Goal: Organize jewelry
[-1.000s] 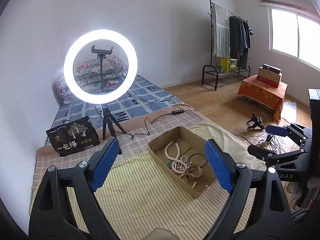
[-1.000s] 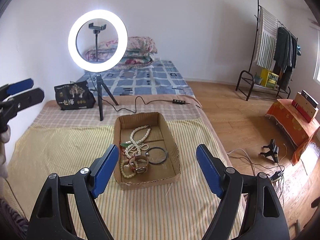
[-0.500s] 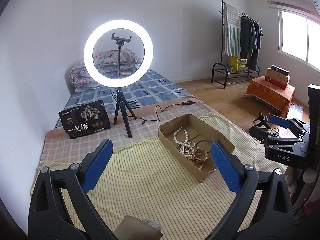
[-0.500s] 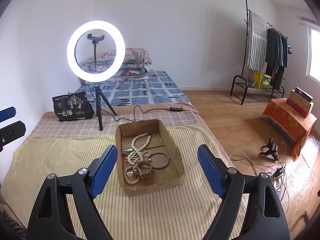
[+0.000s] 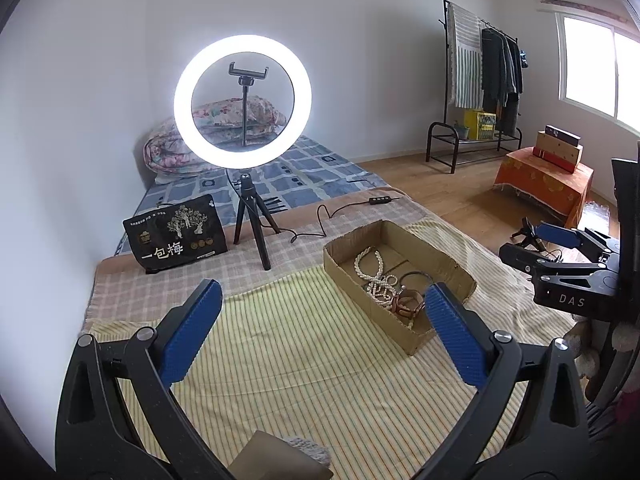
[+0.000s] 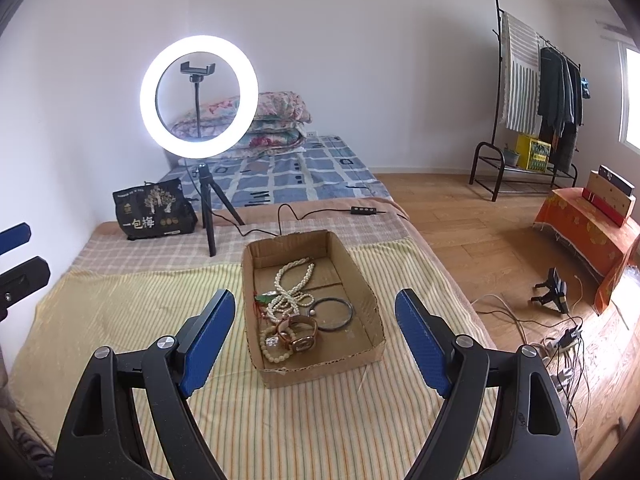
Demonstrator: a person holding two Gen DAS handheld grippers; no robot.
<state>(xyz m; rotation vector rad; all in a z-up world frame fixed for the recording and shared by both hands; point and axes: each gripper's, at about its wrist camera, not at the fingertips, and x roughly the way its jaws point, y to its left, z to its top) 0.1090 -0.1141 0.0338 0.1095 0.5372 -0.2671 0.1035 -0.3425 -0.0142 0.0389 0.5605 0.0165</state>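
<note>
Hovering above the yellow striped blanket (image 6: 120, 320), 2 black blue-padded grippers, left gripper (image 5: 320, 340) just widened and right gripper (image 6: 316, 336), gape empty near the shallow brown cardboard box (image 6: 360, 280) of jewelry.

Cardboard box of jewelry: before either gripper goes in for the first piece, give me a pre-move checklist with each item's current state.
1. Left gripper empty, jaws wide after just opening: ok.
2. Right gripper empty, jaws apart: ok.
3. Cardboard box sits flat on the striped blanket, open side up: ok.
4. Pieces separate enough for a clean pick: not ok; the pearl necklace, bead bracelet and watch overlap. Only the dark bangle lies mostly alone.
5. Somewhere to sort the pieces into: cannot tell; no tray or stand in view.
6. Ring light tripod and cable clear of the box: ok.
</note>
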